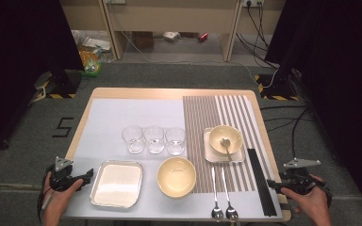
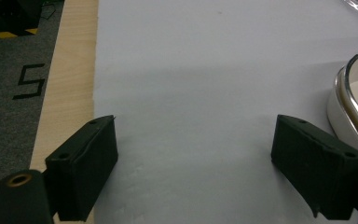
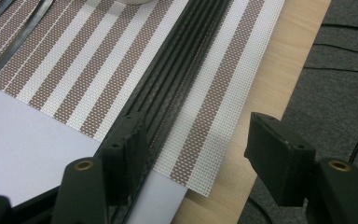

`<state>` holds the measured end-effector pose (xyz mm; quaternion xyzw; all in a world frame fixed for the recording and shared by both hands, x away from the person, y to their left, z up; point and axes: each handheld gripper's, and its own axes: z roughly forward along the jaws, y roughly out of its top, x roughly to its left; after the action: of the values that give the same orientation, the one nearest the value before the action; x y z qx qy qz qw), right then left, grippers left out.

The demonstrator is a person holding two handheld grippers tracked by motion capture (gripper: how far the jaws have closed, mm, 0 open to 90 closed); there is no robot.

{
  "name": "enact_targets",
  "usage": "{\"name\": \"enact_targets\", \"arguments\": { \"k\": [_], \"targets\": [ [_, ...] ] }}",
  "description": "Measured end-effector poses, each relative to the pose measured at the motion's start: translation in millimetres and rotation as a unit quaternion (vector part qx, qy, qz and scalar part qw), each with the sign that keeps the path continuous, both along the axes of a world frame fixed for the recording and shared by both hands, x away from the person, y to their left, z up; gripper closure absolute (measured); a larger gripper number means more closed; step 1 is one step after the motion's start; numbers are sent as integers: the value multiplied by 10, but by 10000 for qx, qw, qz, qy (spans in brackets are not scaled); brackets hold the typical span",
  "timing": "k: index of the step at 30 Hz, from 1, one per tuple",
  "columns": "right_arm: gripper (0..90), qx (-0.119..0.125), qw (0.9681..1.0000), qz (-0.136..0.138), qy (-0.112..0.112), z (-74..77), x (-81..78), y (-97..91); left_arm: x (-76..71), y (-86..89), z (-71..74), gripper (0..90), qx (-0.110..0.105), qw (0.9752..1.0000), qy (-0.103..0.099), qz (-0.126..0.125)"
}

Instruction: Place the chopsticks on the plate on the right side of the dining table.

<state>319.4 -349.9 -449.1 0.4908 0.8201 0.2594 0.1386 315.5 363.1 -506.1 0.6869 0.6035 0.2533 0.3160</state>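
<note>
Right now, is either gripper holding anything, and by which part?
Nothing is held. Left gripper gapes over bare mat; right gripper stands open beside the black chopsticks.

Free strip L of tray (image 1: 117,183) (glasses (image 1: 153,139) beyond)

left claw (image 1: 88,173): jaws wide apart | right claw (image 1: 269,183): jaws parted (less wide), low

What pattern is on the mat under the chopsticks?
Brown and white stripes on the woven placemat, clearest in the right gripper view.
</note>
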Motion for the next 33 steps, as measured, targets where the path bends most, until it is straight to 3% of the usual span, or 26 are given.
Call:
{"name": "enact_targets", "arguments": {
  "k": [12, 19, 33],
  "targets": [
    [481, -80, 9999, 115, 33, 43, -27, 72, -1, -1, 0, 137, 3, 10000, -8, -2],
    [576, -188, 9996, 121, 154, -29, -8, 99, -1, 0, -1, 136, 1, 10000, -6, -1],
    [662, -196, 9994, 93, 271, -88, 8, 146, -1, -1, -1, 136, 3, 10000, -8, -1]
  ]
}}
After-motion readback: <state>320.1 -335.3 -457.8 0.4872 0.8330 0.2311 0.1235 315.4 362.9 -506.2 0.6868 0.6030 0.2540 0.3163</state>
